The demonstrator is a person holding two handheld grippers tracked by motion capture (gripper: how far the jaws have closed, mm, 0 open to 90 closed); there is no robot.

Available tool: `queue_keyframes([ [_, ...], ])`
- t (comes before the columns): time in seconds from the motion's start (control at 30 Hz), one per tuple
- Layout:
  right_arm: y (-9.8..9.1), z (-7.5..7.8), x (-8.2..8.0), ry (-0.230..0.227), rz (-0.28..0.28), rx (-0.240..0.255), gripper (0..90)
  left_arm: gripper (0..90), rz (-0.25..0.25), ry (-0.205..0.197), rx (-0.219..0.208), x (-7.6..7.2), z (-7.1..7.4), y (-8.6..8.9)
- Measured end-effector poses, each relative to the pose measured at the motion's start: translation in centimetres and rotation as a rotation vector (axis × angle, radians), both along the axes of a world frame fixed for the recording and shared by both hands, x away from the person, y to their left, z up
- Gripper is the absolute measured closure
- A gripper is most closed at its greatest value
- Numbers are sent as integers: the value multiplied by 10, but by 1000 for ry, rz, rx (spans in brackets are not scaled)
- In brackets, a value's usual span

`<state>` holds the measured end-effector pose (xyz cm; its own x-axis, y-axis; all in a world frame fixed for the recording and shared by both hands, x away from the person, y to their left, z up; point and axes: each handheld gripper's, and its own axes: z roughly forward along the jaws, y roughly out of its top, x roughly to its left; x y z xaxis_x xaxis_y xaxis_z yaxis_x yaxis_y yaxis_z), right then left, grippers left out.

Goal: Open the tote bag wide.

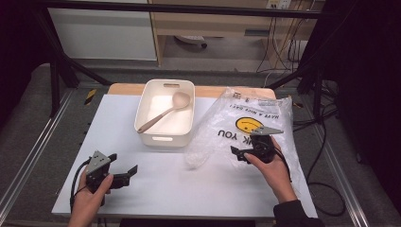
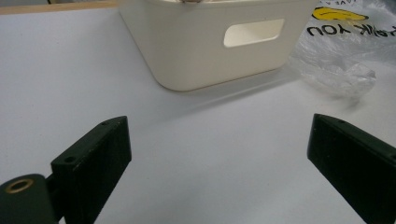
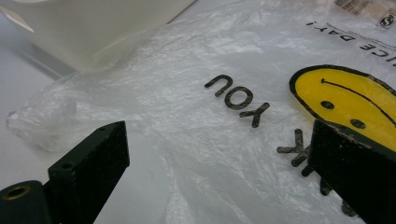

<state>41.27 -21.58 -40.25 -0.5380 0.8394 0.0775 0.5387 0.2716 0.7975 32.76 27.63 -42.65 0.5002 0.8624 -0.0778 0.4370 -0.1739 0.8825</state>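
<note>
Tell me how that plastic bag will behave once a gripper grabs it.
The bag looks thin and crinkled, so it will likely flop and drape rather than hold shape. Being see-through film lying flat, it is probably very light and may slide on the smooth table. The open right gripper may pinch only one layer.

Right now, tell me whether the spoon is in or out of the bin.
In. The spoon lies slanted inside the bin, bowl toward the far end.

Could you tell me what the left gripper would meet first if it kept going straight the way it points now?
Probably the near wall of the white bin. The left gripper is open over bare table, with nothing between it and the bin; the plastic bag lies off to the side.
</note>
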Motion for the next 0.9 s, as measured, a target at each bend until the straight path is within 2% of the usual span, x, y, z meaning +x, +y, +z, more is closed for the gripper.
queue_keyframes([
  [0.2,-9,-3,2,9,-17,-3,68,58,2,0,1,0,0,0],
  [0.37,-13,-6,3,18,-25,-24,70,58,4,0,1,0,0,0],
  [0.63,-10,-12,4,30,-18,-40,71,58,8,2,-8,0,0,1],
  [0.9,-13,-18,5,20,-4,-70,75,58,8,3,-7,0,0,1],
])
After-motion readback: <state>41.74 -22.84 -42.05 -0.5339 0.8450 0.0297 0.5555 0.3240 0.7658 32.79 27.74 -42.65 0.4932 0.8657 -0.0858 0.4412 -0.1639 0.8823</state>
